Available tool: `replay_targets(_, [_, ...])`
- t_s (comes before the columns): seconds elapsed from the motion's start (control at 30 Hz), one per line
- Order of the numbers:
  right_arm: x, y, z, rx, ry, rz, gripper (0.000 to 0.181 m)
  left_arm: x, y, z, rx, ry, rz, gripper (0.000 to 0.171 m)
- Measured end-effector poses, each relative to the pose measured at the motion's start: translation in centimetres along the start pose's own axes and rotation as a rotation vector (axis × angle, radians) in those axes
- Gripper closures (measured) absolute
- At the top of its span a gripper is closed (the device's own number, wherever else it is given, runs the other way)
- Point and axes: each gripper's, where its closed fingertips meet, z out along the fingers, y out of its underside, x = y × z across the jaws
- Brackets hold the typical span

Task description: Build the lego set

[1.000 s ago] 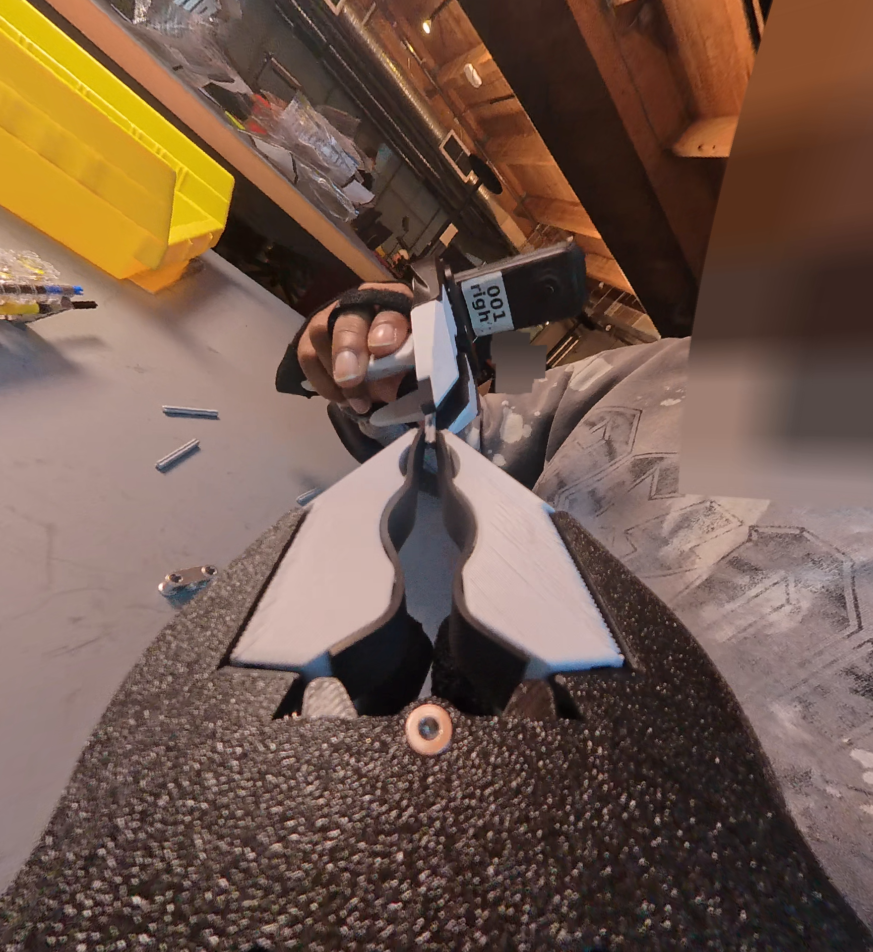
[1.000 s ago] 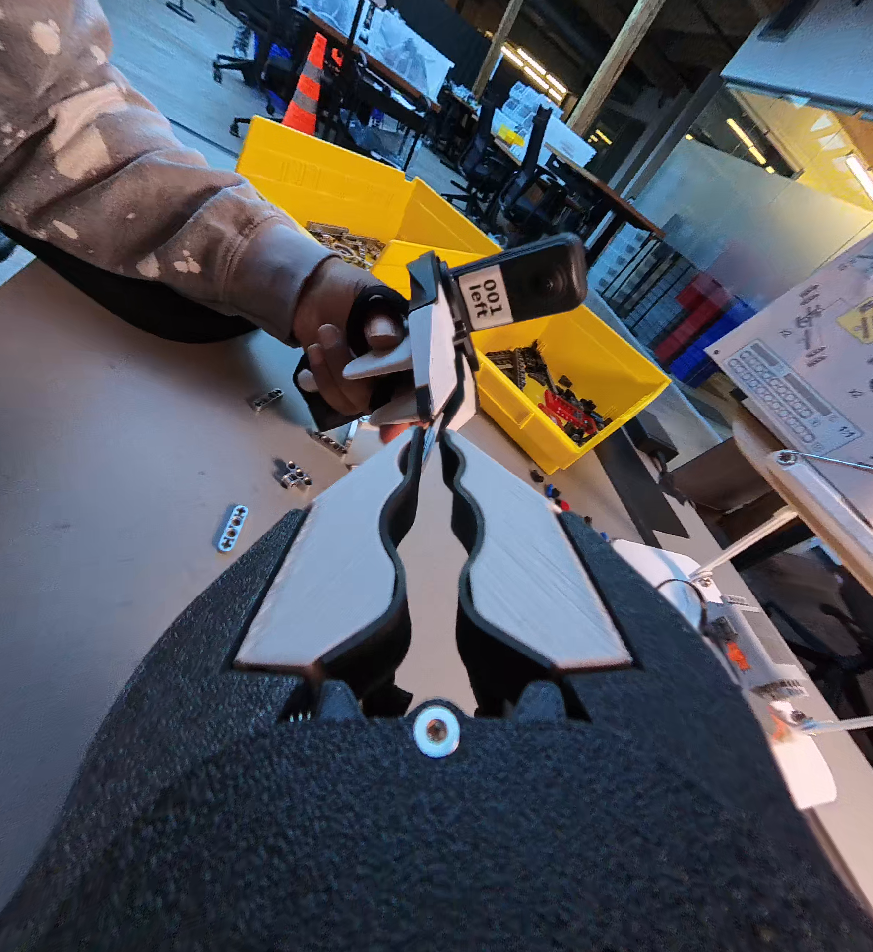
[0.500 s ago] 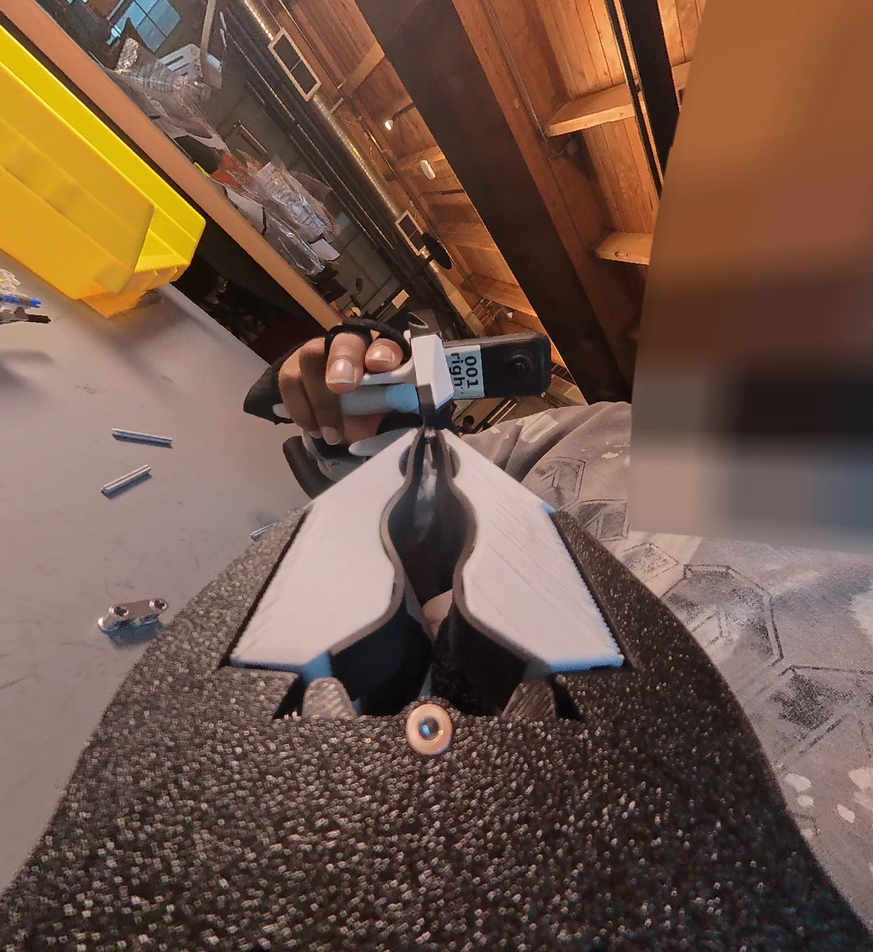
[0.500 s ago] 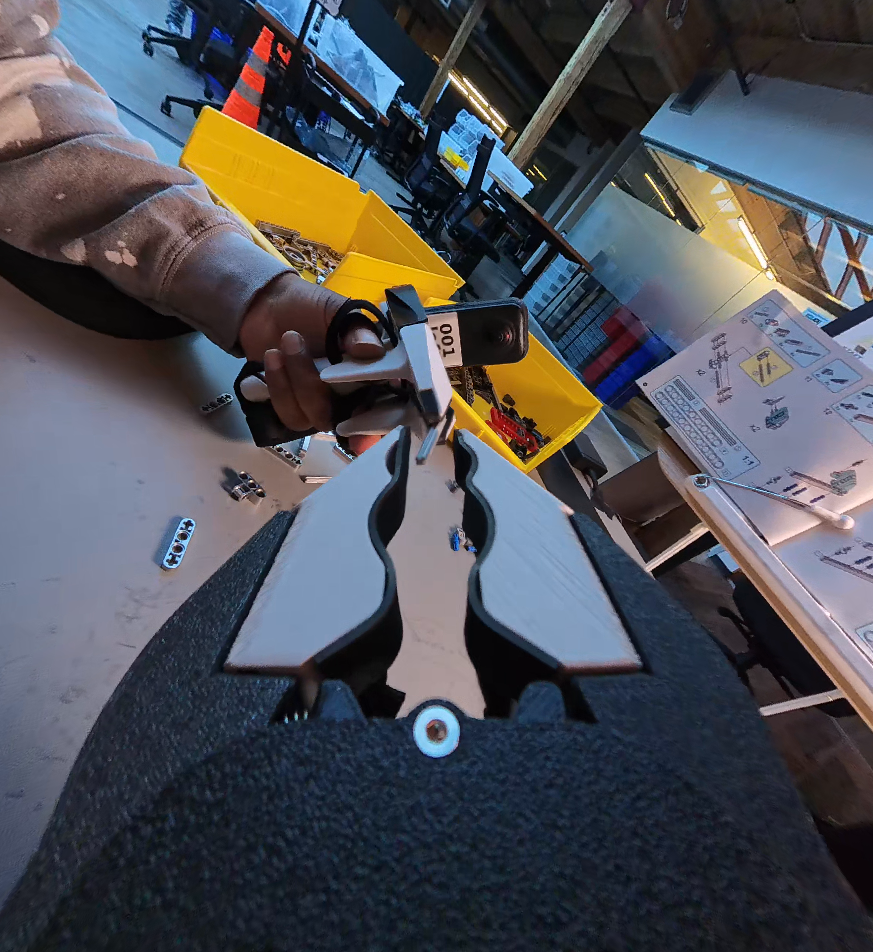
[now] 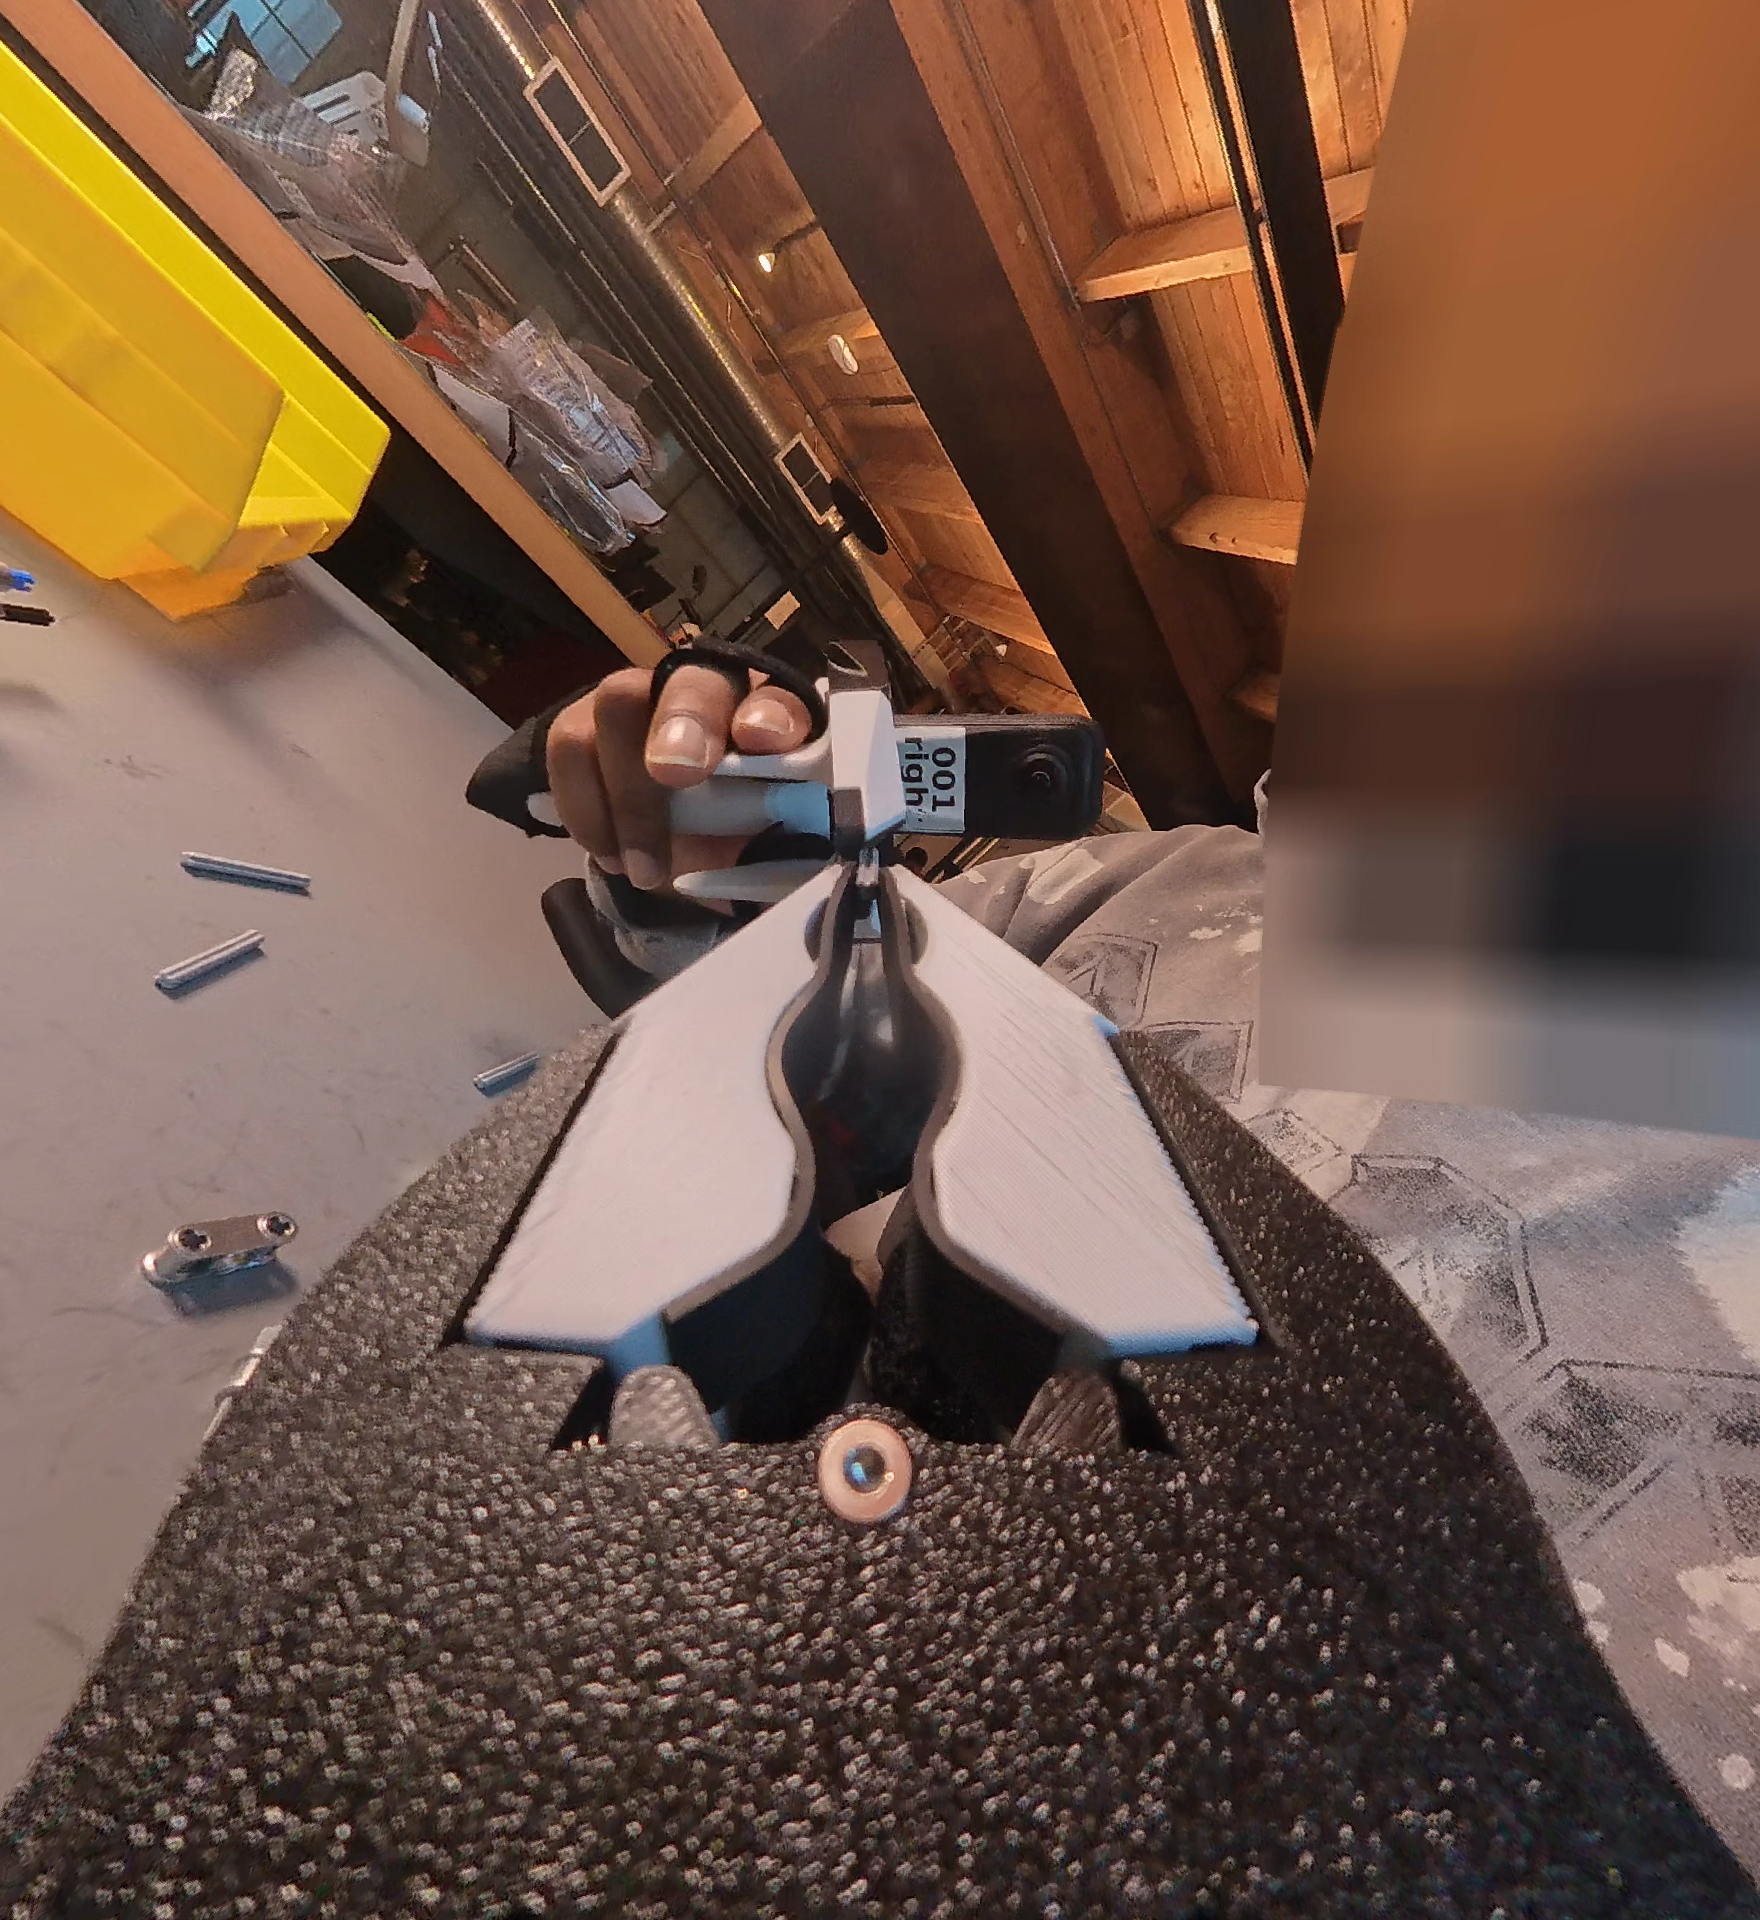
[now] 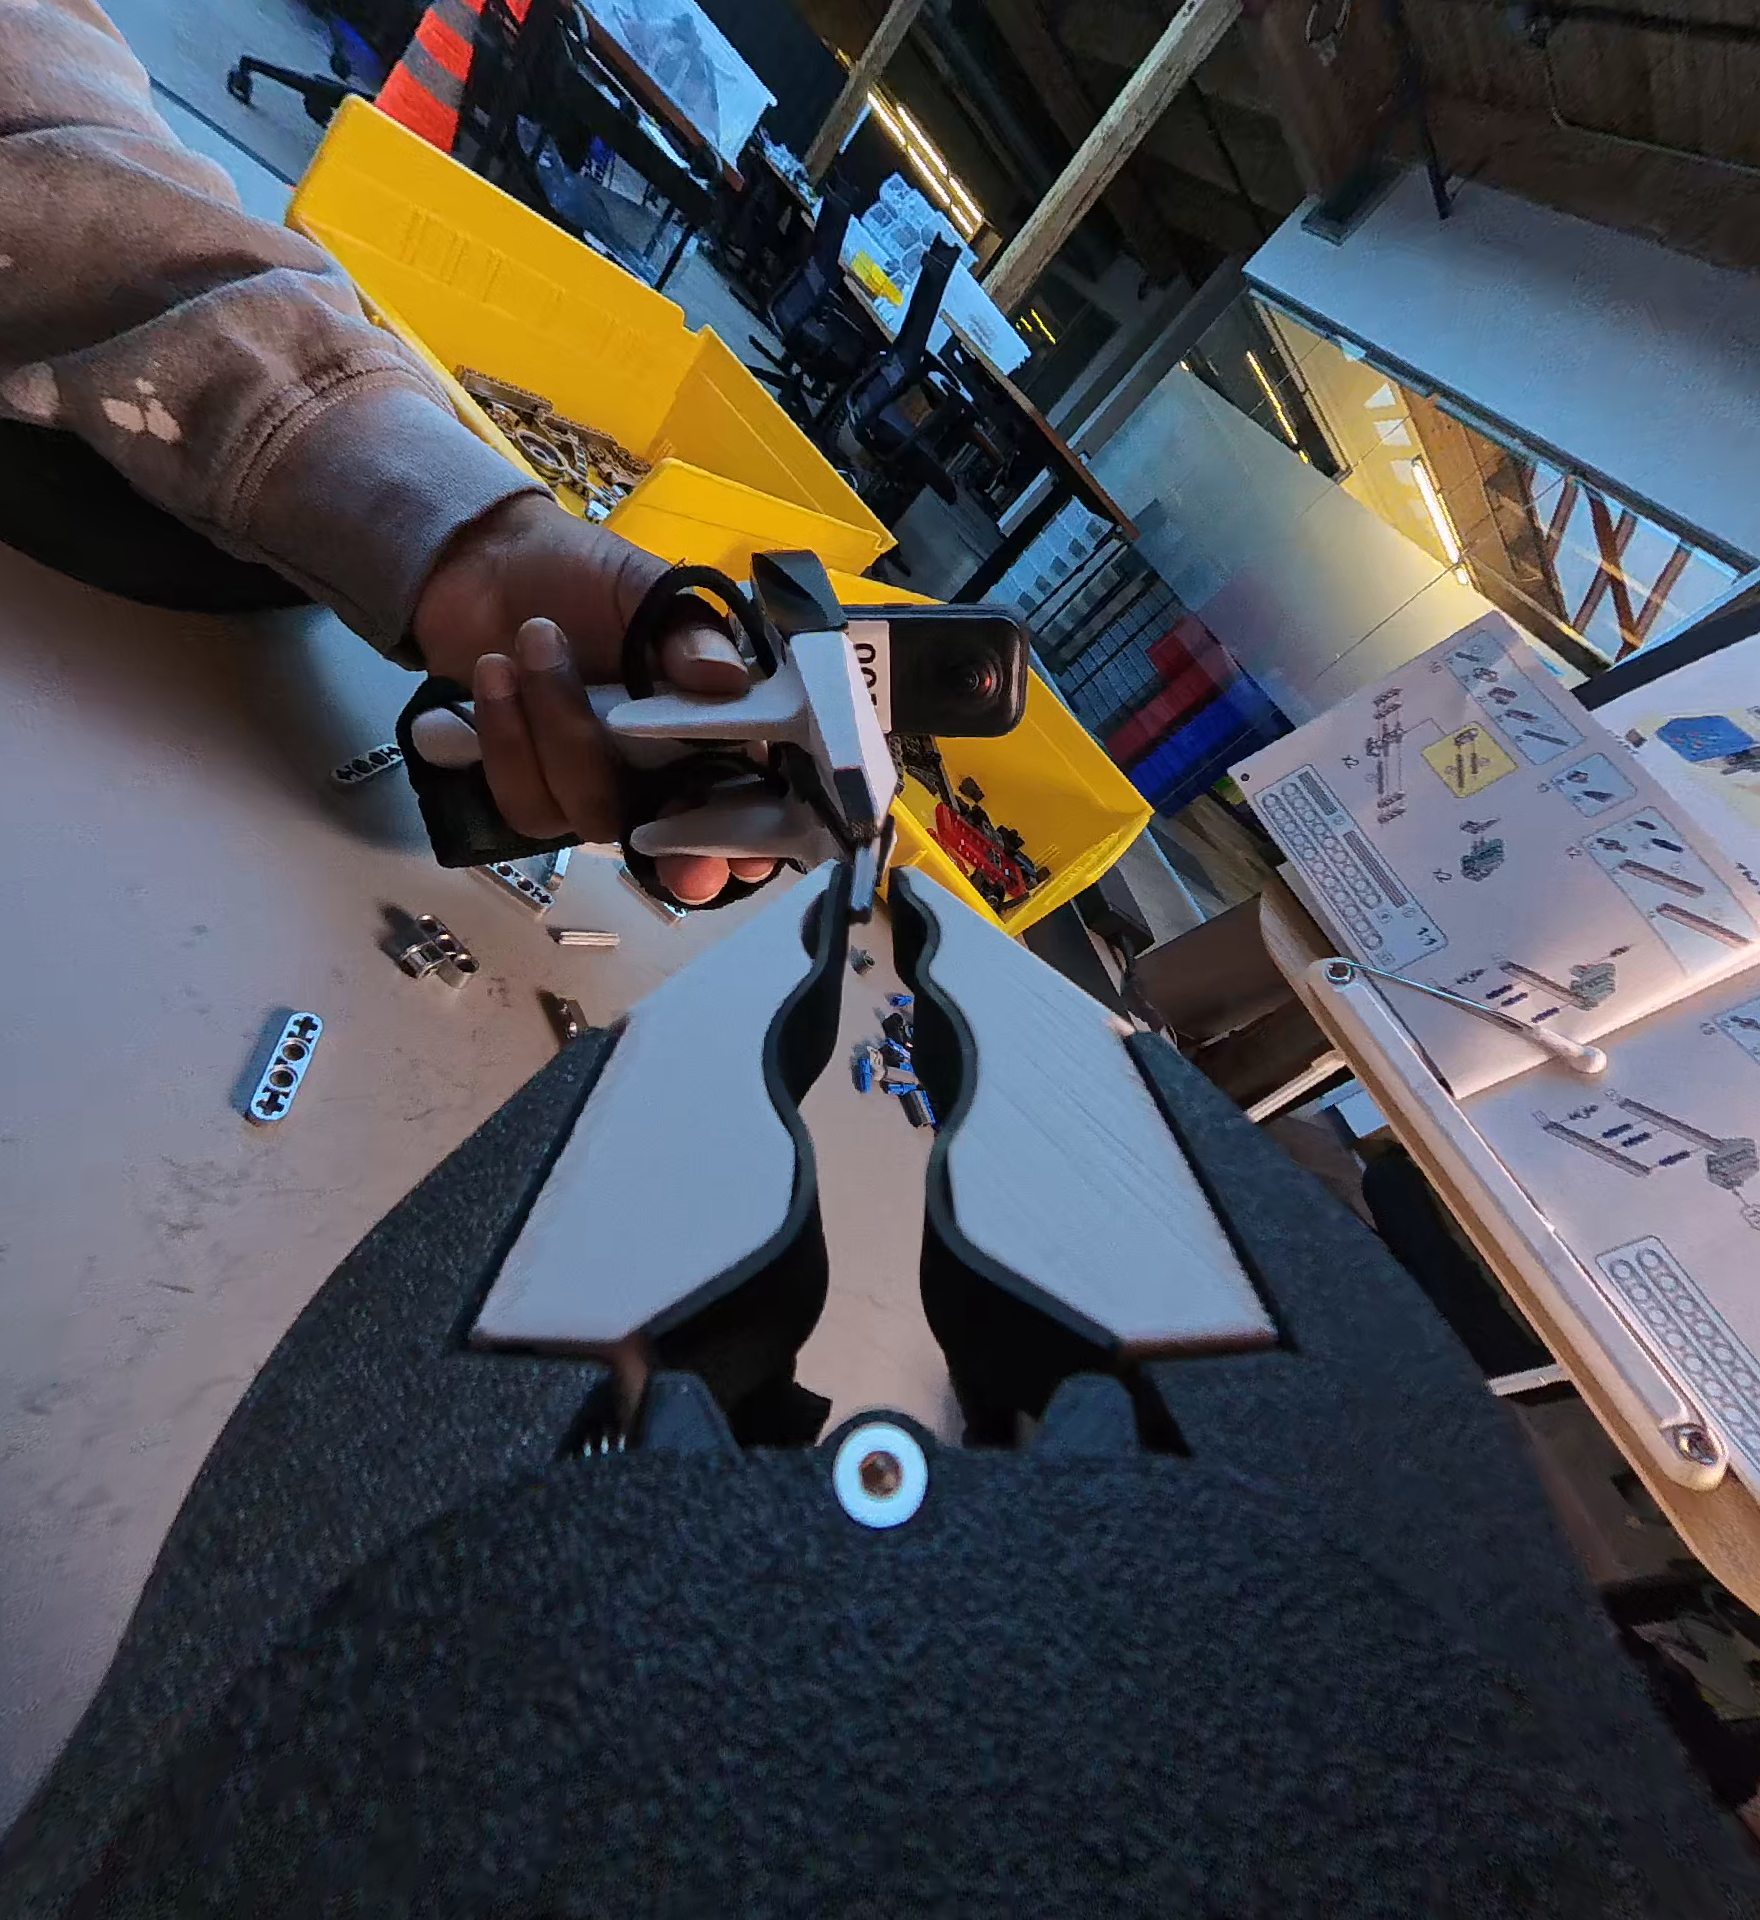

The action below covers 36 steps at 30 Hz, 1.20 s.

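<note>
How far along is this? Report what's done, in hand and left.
Done: no finished assembly shows. In hand: the left gripper pinches a small dark piece, its end between the open right gripper's tips. Left: a grey beam, grey rods and blue bits lie loose on the table.

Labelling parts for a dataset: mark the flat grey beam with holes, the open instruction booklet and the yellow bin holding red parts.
Grey beam [image 6: 281, 1065], right wrist view, middle hole.
Instruction booklet [image 6: 1499, 831], right wrist view, left page.
Yellow bin [image 6: 1063, 769], right wrist view, inner wall.
</note>
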Motion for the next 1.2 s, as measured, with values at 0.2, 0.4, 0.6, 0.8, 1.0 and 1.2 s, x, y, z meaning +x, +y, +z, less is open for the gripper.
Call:
replay_targets(0.2, [-0.1,0.0,0.0,-0.004,0.007,-0.032,0.177,-0.2,0.0,0.0,0.002,0.002,-0.021,0.170])
replay_targets(0.4, [-0.2,0.2,0.1,-0.021,0.021,-0.101,0.178,-0.4,0.2,0.0,0.004,0.004,-0.053,0.170])
replay_targets(0.6, [-0.3,0.5,0.2,-0.030,0.000,-0.062,0.180,-0.8,0.3,-0.1,-0.012,-0.033,-0.032,0.169])
replay_targets(0.8, [0.1,2.8,-0.2,-0.046,-0.083,0.170,0.179,-4.3,1.3,-3.0,-0.254,-0.411,0.314,0.153])
replay_targets(1.0, [0.5,6.4,-0.8,-0.112,-0.144,0.345,0.179,-7.6,4.6,-4.8,-0.600,-0.668,0.551,0.137])
replay_targets(1.2, [-0.3,7.1,-1.1,-0.137,-0.227,0.409,0.179,-9.5,7.0,-5.6,-0.786,-0.737,0.631,0.143])
